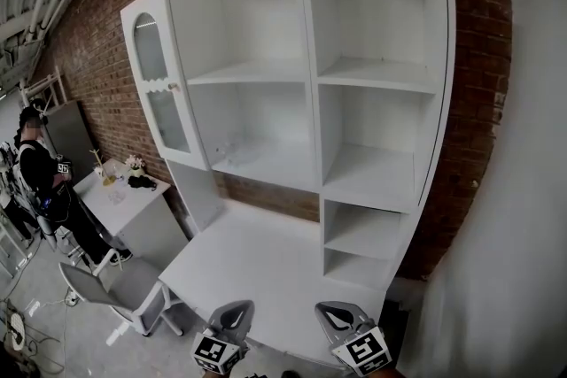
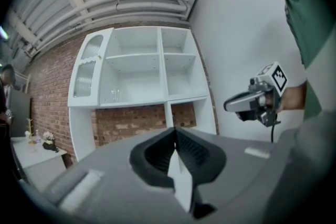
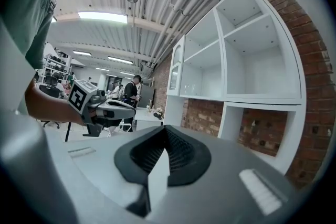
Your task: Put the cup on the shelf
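Brick wall behind, white shelf unit [image 1: 310, 66] over the counter [image 1: 266, 261]. At its near edge the left tool [image 1: 232, 309] and right tool [image 1: 341, 312] hover, both clenched, empty. A clear cup [image 1: 232, 151], seemingly, stands left on the wide middle shelf; open up before reaching.

Two grippers: left gripper [image 1: 237, 307] and right gripper [image 1: 331, 309]. Ahead of them: one shelf [image 1: 310, 102]. Off their left: one table [image 1: 133, 195], one chair [image 1: 124, 283], one person [image 1: 40, 173].

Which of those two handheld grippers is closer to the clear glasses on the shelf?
Left. The left gripper hovers at the desk's front edge, roughly in line with the glasses; the right gripper is beside it, further off to their right.
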A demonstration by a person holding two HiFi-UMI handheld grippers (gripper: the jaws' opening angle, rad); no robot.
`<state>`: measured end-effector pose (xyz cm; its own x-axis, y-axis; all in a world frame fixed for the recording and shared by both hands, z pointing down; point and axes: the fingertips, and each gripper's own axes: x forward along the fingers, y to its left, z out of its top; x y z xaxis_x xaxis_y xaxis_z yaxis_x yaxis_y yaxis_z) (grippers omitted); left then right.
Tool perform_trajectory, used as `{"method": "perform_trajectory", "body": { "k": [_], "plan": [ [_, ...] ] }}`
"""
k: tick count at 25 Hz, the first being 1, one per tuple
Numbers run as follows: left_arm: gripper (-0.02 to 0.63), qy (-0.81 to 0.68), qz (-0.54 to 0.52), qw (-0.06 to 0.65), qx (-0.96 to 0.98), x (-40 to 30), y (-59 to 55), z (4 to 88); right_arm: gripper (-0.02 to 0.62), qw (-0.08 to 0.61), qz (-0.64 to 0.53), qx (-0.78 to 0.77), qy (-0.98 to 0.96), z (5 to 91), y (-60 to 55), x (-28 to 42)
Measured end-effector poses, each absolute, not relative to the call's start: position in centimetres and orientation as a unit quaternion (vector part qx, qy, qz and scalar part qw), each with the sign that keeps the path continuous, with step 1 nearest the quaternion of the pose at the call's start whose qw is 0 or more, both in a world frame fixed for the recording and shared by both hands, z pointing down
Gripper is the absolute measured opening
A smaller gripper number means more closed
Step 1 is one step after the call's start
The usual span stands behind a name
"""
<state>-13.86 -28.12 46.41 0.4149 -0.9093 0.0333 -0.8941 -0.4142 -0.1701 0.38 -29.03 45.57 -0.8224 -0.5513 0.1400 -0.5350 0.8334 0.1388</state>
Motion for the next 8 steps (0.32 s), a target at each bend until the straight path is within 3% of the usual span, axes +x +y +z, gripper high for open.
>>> {"method": "perform_trajectory", "body": {
  "k": [8],
  "plan": [
    [0.003, 0.535, -0.063, 0.060, -0.841, -13.30, -27.54, 46.74, 0.006, 0.088, -0.043, 0.287, -0.953, 45.80, -28.60, 1.01]
  ]
}}
